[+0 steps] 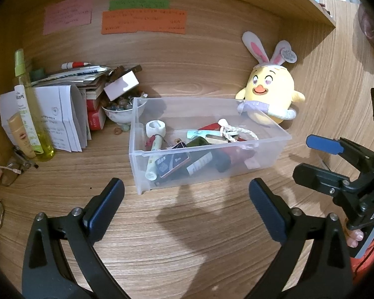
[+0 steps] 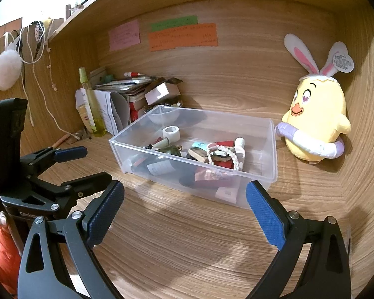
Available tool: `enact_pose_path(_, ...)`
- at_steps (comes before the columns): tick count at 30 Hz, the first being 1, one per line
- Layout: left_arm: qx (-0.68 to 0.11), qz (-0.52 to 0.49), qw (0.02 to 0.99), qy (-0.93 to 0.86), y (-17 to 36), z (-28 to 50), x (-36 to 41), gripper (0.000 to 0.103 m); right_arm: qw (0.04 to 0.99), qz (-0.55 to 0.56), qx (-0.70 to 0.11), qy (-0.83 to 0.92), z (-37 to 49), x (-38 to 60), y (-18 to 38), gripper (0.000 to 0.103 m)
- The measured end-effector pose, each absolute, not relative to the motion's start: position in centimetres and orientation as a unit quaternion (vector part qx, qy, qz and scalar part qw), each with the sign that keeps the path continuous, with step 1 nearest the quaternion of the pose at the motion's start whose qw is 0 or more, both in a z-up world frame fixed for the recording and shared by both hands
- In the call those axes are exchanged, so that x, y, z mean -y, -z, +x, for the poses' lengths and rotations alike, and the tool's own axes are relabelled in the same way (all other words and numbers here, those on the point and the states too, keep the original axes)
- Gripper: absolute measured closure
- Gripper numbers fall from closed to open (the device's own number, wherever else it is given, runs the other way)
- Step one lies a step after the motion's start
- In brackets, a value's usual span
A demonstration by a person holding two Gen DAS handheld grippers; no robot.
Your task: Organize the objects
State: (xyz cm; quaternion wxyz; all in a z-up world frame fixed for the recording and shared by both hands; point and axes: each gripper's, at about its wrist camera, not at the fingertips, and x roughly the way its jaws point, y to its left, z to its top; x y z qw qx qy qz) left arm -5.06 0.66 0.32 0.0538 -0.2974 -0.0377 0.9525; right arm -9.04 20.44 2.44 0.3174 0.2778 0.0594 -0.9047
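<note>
On the desk (image 1: 187, 236), left to right: spray bottle (image 1: 27, 107) and paper stack (image 1: 62, 119), loose; clear plastic bin (image 1: 274, 149) at centre, holding small items; chick plush (image 1: 269, 94) just behind its right corner. Left gripper (image 1: 187, 199) and right gripper (image 2: 184, 206): fingers spread, empty. Sorting seemingly part-done; leftward clutter remains.

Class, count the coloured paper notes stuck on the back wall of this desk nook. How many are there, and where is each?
3. The pink note is leftmost, the green note sits upper middle, and the orange note lies directly below the green. None seems hidden.
</note>
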Motion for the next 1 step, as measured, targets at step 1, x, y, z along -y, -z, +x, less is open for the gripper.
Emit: enact_pose_path(1, 0.038, -0.298, 0.054, -0.952, -0.33, -5.06, -0.66, 0.002, 0.317, 0.278, -0.060, 0.905, -9.04, -20.42, -2.40, 0.005)
